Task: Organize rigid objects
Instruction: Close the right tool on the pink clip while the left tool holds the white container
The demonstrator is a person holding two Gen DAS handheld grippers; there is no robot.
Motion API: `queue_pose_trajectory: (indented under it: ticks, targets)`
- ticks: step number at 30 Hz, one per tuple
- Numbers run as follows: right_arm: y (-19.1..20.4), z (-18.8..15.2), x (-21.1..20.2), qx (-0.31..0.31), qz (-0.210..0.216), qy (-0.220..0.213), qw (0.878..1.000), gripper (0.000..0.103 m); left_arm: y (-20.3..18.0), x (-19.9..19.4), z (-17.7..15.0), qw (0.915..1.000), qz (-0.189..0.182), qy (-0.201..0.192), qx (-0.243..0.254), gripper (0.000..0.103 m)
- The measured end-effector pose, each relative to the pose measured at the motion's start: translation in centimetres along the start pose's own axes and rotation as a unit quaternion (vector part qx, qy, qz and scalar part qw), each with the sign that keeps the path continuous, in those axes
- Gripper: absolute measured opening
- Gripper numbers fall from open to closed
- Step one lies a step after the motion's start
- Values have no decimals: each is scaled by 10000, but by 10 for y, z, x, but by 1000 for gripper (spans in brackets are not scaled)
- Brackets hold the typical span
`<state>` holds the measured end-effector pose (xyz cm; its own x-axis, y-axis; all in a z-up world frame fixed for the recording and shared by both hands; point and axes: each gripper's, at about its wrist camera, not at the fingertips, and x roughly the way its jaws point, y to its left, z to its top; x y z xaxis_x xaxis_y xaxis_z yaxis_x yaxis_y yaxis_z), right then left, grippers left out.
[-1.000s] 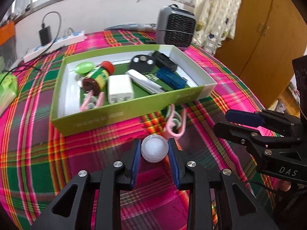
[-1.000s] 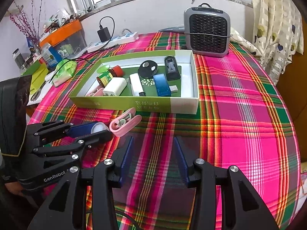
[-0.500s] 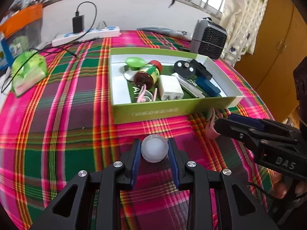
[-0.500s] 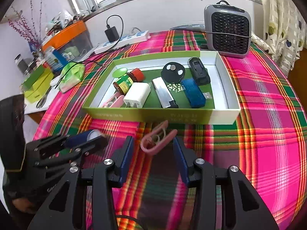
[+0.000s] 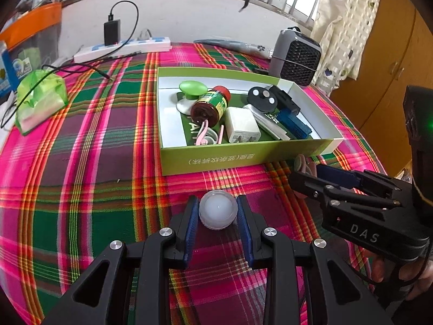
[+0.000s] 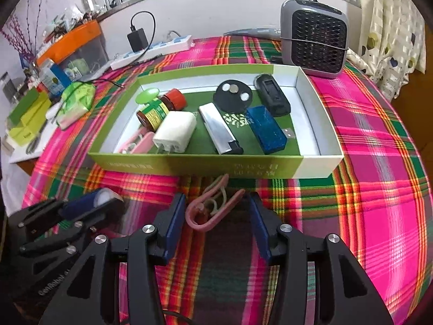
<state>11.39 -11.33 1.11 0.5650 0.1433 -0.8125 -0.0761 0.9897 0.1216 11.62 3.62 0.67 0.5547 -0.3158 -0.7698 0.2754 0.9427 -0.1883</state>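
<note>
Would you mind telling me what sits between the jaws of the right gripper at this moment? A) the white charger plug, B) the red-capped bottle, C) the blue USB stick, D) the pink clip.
D: in the right wrist view the pink clip lies on the tablecloth between the open jaws of the right gripper, in front of the green box, with gaps on both sides.
</note>
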Motion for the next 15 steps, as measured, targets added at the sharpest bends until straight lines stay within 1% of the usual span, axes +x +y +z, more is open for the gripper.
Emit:
queue_pose_trajectory:
  ticks: [3,6,12,15]
  targets:
    - [-1,-3,0,-108,-218,13,9997,48,0,0,0,10000,1,-1,4,28]
    - [-5,-6,-2,-162,-303,-12,9994,48,0,0,0,10000,4,1,3,28]
    - [-18,-13,-8,-145,-333,-77,9993,48,0,1,0,10000,21,-2,5,28]
    - [-20,-13,-8,-187,-270,-104,9994,48,0,1,-1,10000,39,-1,4,28]
